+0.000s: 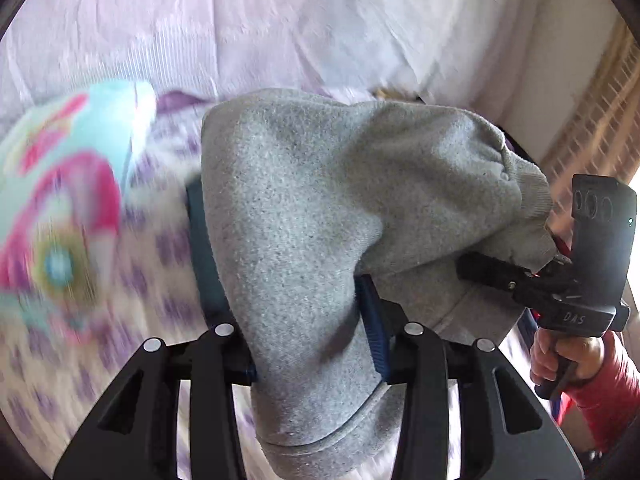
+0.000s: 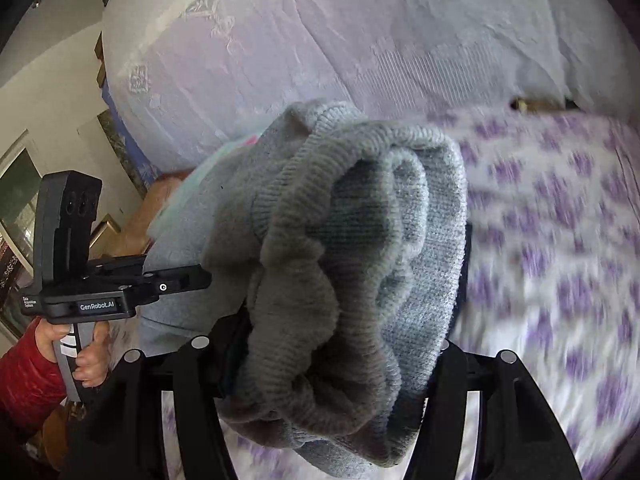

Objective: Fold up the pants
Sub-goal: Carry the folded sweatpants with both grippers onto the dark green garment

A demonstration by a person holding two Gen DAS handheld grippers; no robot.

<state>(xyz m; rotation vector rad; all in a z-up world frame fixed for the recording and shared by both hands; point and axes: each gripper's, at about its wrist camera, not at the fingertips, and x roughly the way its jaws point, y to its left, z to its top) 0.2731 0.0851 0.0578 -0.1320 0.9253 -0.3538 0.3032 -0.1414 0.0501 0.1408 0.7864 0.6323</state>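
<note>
Fleece fills the left wrist view: the grey pants [image 1: 304, 216] run up between the fingers of the left gripper [image 1: 296, 276], whose blue pads [image 1: 370, 312] press in from either side, so the jaws are closed down to the thickness of the bunched cloth and have it pinched. The pants hang clear of the purple-patterned bedsheet [image 1: 160, 248] below them — lifted, it seems, so the cloth can drape free rather than drag. At the right edge of this view the right gripper [image 1: 516, 276] bites the ribbed end of the same garment, its handle in the person's right hand [image 1: 560, 354]; the two grips sit near each other, which reads as two ends brought together for a fold. A bright floral cloth [image 1: 60, 208] lies blurred at the left, well apart from the work, with a pale curtain [image 1: 280, 28] behind. In the right wrist view the ribbed hem [image 2: 352, 264] of the pants is gathered thick between this gripper's fingers — its jaws are mostly hidden by the bunch, yet they stand only as wide as the cloth and hold it. The left gripper [image 2: 176, 276] shows at the left, clamped on a fold of grey fleece, gripped by the left hand [image 2: 86, 354]. The bedsheet [image 2: 560, 240] streaks past below, and the pants touch it nowhere that can be seen.
</note>
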